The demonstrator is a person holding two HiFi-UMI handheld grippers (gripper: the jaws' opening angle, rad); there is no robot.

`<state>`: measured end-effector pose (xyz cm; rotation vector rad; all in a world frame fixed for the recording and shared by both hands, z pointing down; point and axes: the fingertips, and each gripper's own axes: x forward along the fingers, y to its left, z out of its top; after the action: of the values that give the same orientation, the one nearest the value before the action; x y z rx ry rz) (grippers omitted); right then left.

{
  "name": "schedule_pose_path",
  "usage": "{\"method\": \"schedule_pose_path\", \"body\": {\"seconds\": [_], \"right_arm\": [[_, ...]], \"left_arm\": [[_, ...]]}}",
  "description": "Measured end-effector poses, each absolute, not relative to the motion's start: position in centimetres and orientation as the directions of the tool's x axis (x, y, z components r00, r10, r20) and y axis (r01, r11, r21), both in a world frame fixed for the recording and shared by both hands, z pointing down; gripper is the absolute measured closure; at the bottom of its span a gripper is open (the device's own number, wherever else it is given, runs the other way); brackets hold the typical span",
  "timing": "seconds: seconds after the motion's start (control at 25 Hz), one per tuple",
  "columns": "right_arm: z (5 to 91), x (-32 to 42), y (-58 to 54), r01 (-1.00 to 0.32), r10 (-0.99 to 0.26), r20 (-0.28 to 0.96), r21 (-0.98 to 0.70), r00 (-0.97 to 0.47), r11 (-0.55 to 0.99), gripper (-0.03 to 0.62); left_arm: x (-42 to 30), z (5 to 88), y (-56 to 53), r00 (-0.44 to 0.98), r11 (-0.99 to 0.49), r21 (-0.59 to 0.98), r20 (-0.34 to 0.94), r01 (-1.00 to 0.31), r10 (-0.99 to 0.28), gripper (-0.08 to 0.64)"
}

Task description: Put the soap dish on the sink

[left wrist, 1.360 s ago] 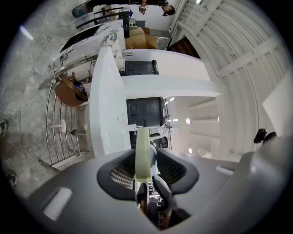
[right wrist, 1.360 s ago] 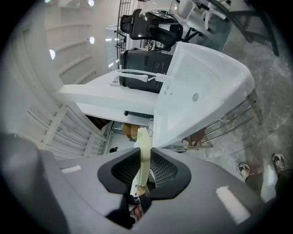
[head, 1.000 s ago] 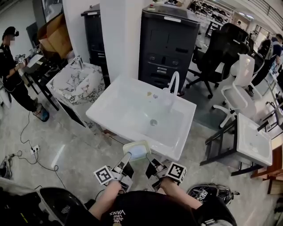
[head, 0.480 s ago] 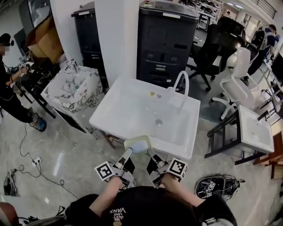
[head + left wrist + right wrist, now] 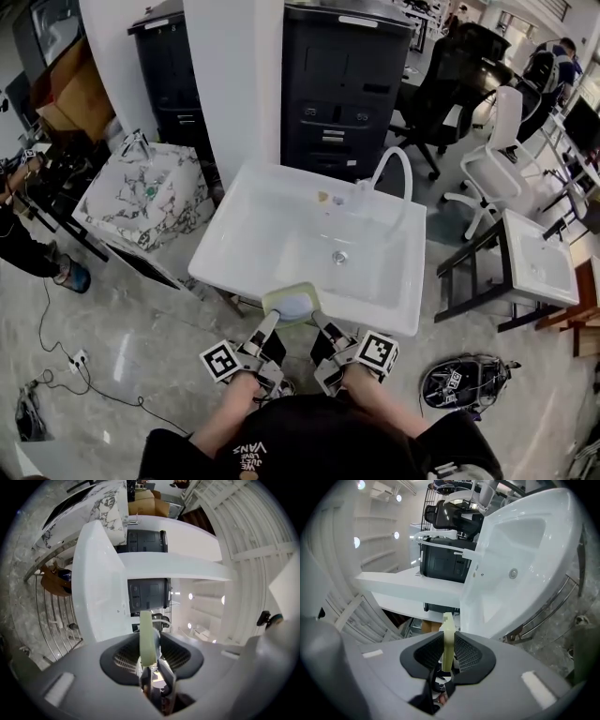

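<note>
Soap dish [image 5: 292, 304] closer, at sink [image 5: 272, 234] edge

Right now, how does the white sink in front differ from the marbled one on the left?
The white sink is plain white; the marbled sink is grey-veined. The white sink has a tall arched faucet; the marbled sink has a small metal tap. Both are rectangular basins.
</note>
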<state>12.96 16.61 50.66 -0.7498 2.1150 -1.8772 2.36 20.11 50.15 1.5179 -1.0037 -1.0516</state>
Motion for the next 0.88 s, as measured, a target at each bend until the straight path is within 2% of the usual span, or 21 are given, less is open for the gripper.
{"method": "schedule_pose_path", "body": {"seconds": [0.64, 0.76, 0.88], "right_arm": [[51.4, 10.2, 6.5, -0.221, -0.460, 0.174, -0.974, -0.871, 0.049, 0.523], [51.0, 9.2, 4.6, -0.163, -0.446, 0.121, -0.985, -0.887, 0.057, 0.523], [51.3, 8.7, 3.0, -0.170, -0.435, 0.129, -0.984, -0.891, 0.057, 0.523]], "left_arm": [[-0.2, 50.9, 10.3, 0.277, -0.143, 0.984, -0.109, -0.105, -0.955, 0.419], [-0.6, 51.1, 8.5, 0.270, -0.133, 0.985, -0.099, -0.109, -0.958, 0.419], [-1.0, 51.2, 7.0, 0.262, -0.128, 0.985, -0.095, -0.113, -0.960, 0.419]]}}
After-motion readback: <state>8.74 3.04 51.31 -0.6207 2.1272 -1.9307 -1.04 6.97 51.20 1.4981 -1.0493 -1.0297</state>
